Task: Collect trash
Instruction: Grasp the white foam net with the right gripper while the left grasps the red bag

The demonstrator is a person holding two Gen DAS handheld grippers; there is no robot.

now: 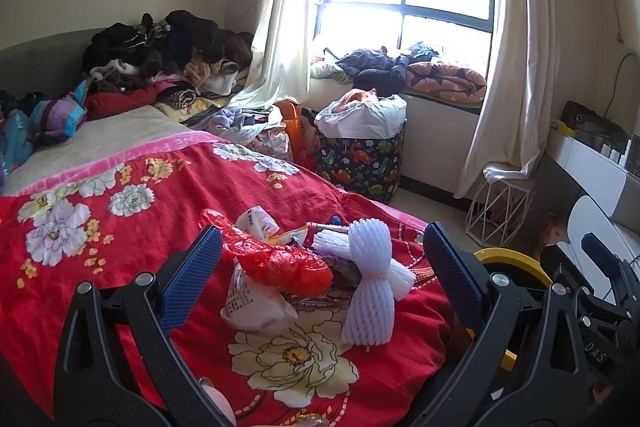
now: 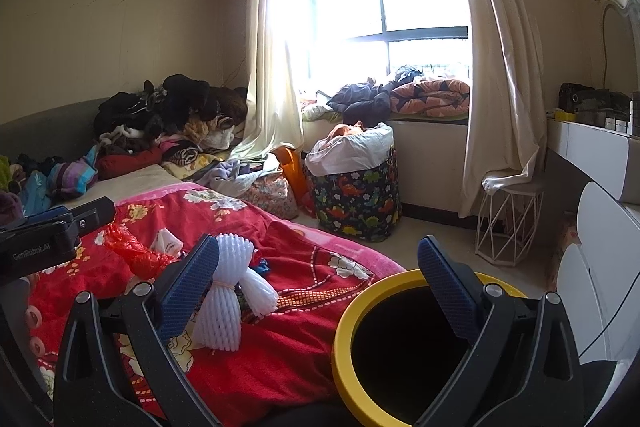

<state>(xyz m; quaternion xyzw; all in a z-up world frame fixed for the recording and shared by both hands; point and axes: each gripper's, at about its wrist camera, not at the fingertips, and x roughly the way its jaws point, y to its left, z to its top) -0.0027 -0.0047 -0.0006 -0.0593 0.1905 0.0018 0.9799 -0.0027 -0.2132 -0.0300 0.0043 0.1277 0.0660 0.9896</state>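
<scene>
The left gripper [image 1: 322,267] hovers over the bed with its jaws wide apart and empty, bracketing a small heap of trash on the red floral blanket [image 1: 120,227], a stance that looks like lining up a grab. Between the jaws lie a white foam fruit net [image 1: 370,291], a crumpled red plastic bag [image 1: 280,263] and a white printed wrapper [image 1: 256,307], all touching or overlapping one another. The net is cinched at its waist by a thin band; its long axis runs roughly away from the camera, one flared end towards the jaws and the other towards the window. The right gripper [image 2: 318,275] also has its jaws apart, holding nothing, poised above the yellow-rimmed bin [image 2: 340,339] just beside the bed, probably placed there so that collected pieces drop straight in.
</scene>
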